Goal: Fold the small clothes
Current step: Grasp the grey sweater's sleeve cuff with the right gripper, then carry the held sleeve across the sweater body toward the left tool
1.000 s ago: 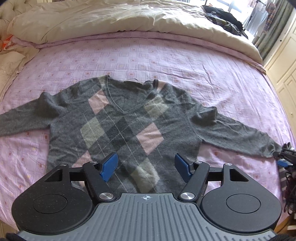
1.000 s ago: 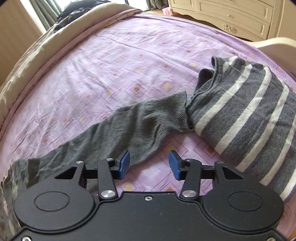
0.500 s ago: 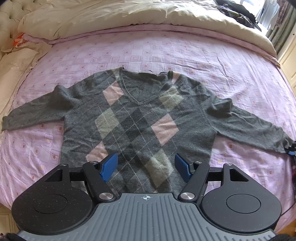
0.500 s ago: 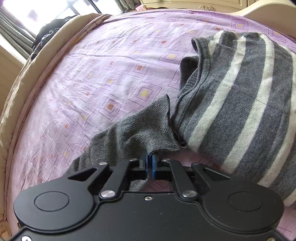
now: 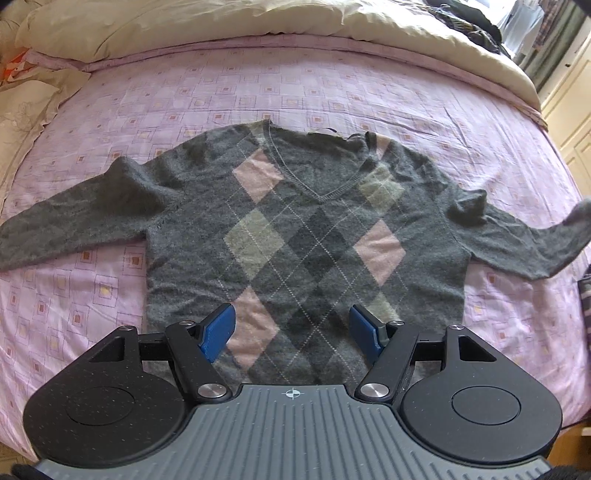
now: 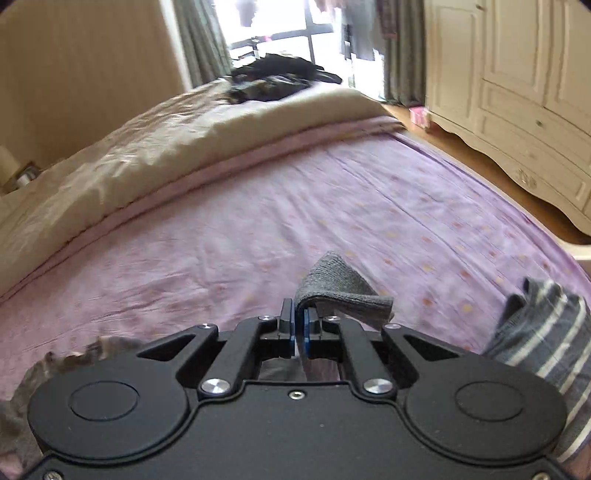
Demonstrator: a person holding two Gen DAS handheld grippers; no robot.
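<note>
Since a second ago my right gripper (image 6: pixel 299 325) has clamped its fingers on the cuff of the sweater's right sleeve (image 6: pixel 341 290) and lifted it off the sheet; that sleeve end now hangs blurred in the air at the right edge of the left view (image 5: pixel 576 221). My left gripper (image 5: pixel 291 328) has its blue fingers spread apart, gripping nothing, over the hem of the grey argyle sweater (image 5: pixel 306 236), which lies flat, front up, on the lilac bed sheet (image 5: pixel 295 92). Its left sleeve (image 5: pixel 74 221) stretches out to the frame's left edge. Bare sheet runs from the collar to the rolled cream duvet (image 5: pixel 221 22). A striped grey garment (image 6: pixel 543 339) lies near the bed's right edge.
</note>
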